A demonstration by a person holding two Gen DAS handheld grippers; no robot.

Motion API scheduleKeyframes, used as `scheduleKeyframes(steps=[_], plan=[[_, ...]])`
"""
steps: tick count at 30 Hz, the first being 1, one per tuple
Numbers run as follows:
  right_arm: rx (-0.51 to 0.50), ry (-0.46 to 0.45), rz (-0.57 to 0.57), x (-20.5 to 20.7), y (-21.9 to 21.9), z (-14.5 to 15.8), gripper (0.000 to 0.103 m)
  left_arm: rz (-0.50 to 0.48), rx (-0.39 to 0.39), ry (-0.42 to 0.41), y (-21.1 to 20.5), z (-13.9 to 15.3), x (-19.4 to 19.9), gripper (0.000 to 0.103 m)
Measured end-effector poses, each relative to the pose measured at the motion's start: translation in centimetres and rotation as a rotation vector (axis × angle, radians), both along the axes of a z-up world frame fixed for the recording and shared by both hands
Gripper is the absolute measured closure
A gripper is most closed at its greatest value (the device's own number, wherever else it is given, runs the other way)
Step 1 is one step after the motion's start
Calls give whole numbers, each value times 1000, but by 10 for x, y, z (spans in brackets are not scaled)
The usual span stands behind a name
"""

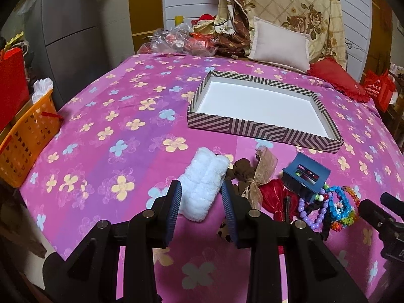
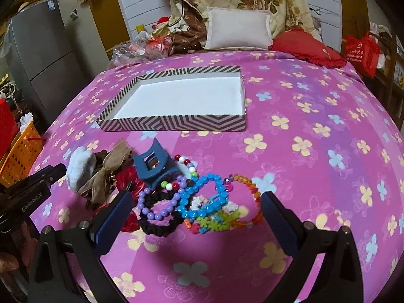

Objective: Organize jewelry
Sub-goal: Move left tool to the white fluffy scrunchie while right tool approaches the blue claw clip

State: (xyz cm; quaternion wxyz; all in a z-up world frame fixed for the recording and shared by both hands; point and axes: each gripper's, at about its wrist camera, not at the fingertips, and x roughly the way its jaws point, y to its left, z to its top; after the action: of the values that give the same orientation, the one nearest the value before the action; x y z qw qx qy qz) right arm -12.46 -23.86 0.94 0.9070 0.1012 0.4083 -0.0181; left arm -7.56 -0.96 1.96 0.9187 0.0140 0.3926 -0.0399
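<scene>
Left gripper: your left gripper (image 1: pixel 202 189) has its jaws spread, one on each side of the fluffy white plush hair band (image 1: pixel 202 184). Can't tell whether the pads touch it. It's also visible at the left edge of the right wrist view.
Right gripper: your right gripper (image 2: pixel 197 207) has its jaws spread wide, straddling the bracelet pile, not pinching anything. Its tip shows at the right edge of the left view.
Surface: everything sits on the bed with the pink flower-print cover (image 2: pixel 315 151).
Tray: the shallow rectangular box with zigzag-striped sides and white inside (image 1: pixel 262 126) lies farther up the bed, well apart from the pile. Inside shows only white floor.
Pile, left part: white plush band, then the brown scrunchie with the sheer tan ribbon bow (image 2: pixel 106 174) just beside it, then a shiny red fabric scrunchie (image 1: pixel 274 194) touching the bow.
Pile, middle: the blue plastic claw hair clip (image 2: pixel 151 165) stands tilted on top, against the beads.
Pile, right part: the lilac round-bead bracelet (image 2: pixel 156 202) overlaps the black fabric scrunchie (image 2: pixel 161 224). The bright blue faceted-bead bracelet (image 2: pixel 207 194) is next, touching the lilac one. The orange-and-rainbow clear-bead bracelet (image 2: pixel 252 192) is outermost, nearest your right jaw. A strand of red, white and green beads (image 2: pixel 186 164) runs behind the clip.
Tangle: small green and orange bead pieces (image 2: pixel 217 223) sit under the blue bracelet; can't tell which strand they belong to.
Background: white cushion (image 2: pixel 238 29) and red frilled cushion (image 2: pixel 308 48) at the head of the bed. Orange plastic basket (image 1: pixel 27 139) off the left side.
</scene>
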Motion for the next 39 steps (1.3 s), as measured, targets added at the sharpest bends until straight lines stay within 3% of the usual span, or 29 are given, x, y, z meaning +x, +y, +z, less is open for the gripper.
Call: scheduleKeyframes(steps=[18, 39], plan=[[-50, -77, 17, -7, 21, 7, 1, -3, 12, 11, -11, 1, -1, 68], [-80, -45, 18, -1, 26, 5, 1, -7, -3, 21, -8, -4, -7, 68]])
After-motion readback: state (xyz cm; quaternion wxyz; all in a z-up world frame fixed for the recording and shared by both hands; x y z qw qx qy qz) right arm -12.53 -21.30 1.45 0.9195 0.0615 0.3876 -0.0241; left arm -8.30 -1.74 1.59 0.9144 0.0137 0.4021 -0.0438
